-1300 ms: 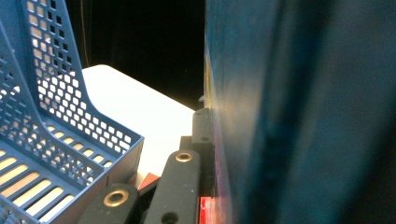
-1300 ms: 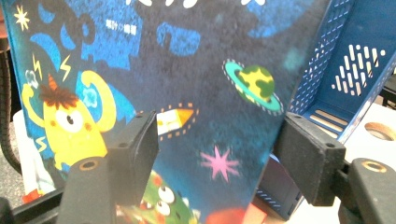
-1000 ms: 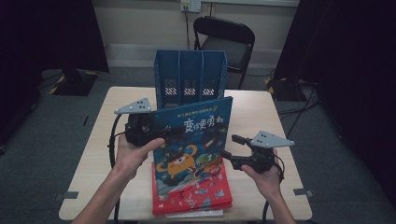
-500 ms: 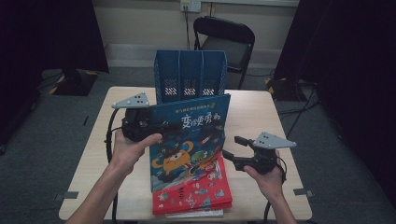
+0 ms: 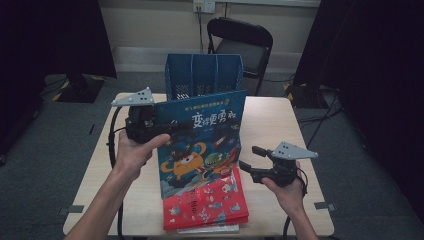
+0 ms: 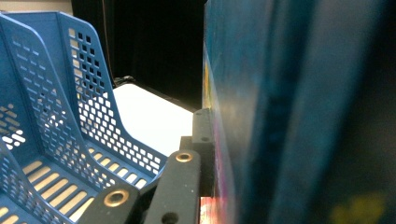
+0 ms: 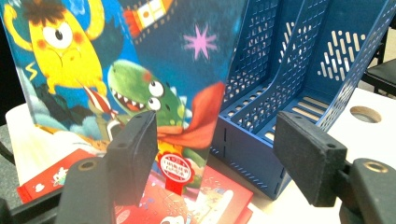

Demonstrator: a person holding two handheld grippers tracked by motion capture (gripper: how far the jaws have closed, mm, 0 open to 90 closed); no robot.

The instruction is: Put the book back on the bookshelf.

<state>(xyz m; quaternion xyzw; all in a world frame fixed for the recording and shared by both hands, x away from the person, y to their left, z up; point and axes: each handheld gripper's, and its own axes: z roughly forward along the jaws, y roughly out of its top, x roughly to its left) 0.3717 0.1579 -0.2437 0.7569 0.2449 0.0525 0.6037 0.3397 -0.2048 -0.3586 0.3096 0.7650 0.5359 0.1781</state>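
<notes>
A blue picture book [image 5: 205, 135] with a yellow monster on its cover stands nearly upright over the table, its lower edge above a red book [image 5: 210, 205]. My left gripper [image 5: 172, 127] is shut on the blue book's left edge, and in the left gripper view the jaw pad presses the cover [image 6: 289, 112]. My right gripper [image 5: 248, 156] is open at the book's lower right corner, apart from it. In the right gripper view its pads [image 7: 135, 149] frame the blue book [image 7: 140, 70] and the rack, with nothing held.
A blue slotted file rack [image 5: 202, 75] stands at the table's [image 5: 270, 120] far edge, right behind the raised book. The red book lies on a short stack near the front edge. A black folding chair [image 5: 240, 42] stands beyond the table.
My left hand has lifted the blue book higher and stood it more upright off the red stack. The right gripper has stayed where it was.
</notes>
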